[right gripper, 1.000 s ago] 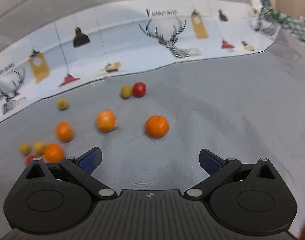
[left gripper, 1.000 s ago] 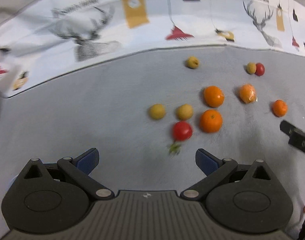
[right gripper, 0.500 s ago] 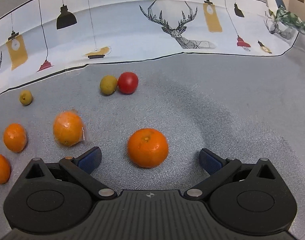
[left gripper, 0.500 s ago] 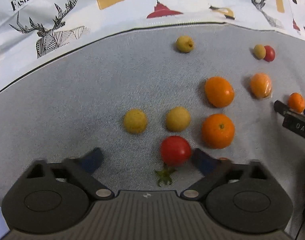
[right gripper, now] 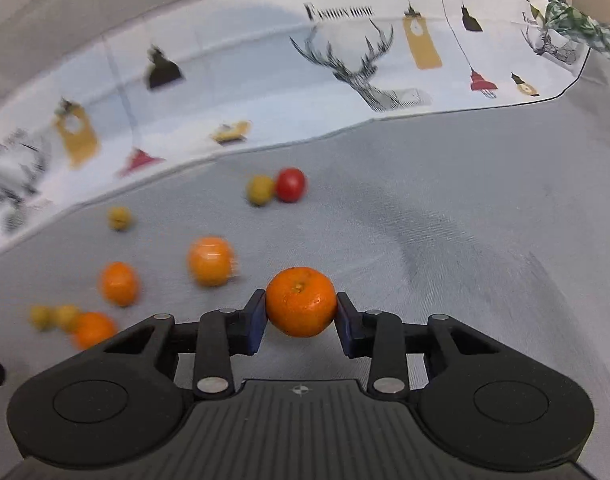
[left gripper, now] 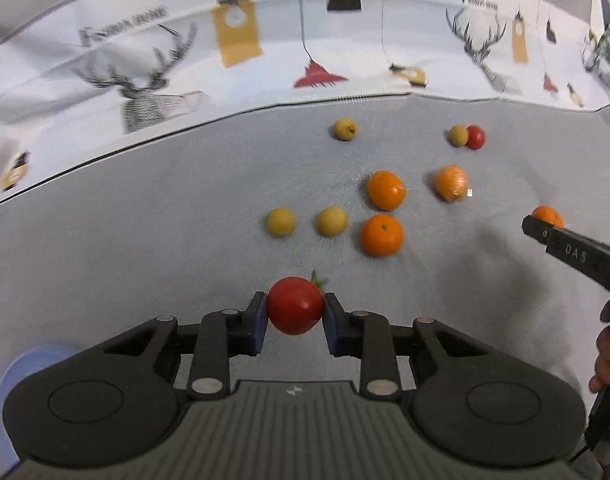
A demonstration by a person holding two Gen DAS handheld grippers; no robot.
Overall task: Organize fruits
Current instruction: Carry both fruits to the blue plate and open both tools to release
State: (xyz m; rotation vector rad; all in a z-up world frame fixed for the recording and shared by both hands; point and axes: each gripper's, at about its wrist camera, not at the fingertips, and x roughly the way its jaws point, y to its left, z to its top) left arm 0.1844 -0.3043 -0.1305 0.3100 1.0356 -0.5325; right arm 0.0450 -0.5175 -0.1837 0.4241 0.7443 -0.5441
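1. Left gripper (left gripper: 295, 312) jaws just closed, pads clamping the red tomato (left gripper: 295, 306) above the grey cloth (left gripper: 145, 240).
2. Right gripper (right gripper: 301, 316) jaws just closed, clamping an orange (right gripper: 301, 302); other fruit lies loose on cloth.

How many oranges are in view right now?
5. One orange is clamped in the right claw; four lie on the grey cloth: (looks wrapped), partly hidden. None seem missed.

both wrist views look steeply down, close over the grey cloth (left gripper: 145, 240); they share the scattered fruit and the printed backdrop (right gripper: 265, 80).
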